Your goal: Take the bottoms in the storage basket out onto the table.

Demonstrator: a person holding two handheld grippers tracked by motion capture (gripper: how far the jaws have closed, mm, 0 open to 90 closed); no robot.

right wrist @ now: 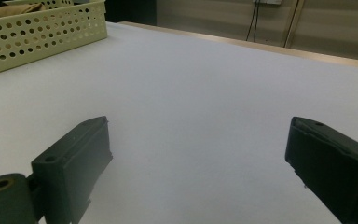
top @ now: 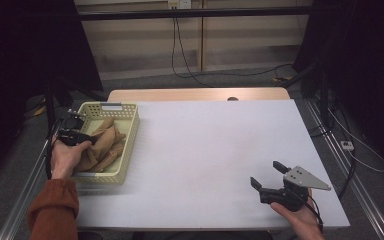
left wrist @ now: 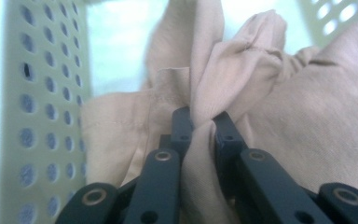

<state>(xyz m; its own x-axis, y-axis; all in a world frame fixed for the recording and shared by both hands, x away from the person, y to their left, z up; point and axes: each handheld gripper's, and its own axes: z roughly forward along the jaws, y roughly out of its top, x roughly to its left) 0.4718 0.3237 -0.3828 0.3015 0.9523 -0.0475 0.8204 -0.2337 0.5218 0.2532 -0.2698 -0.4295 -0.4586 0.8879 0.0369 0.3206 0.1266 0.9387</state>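
Right gripper: near edge of the white table, jaws spread wide, nothing between them, held low over bare surface.
Left gripper: inside the basket, jaws pinched on a fold of the tan cloth.
Basket: pale yellow, perforated, at the table's left side, holding the crumpled cloth.
Beyond: cables on the floor past the table's far edge.

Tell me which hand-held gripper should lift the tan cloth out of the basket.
Left. The left hand-held gripper is already shut on the tan cloth inside the basket; the right hand-held gripper sits open across the table.
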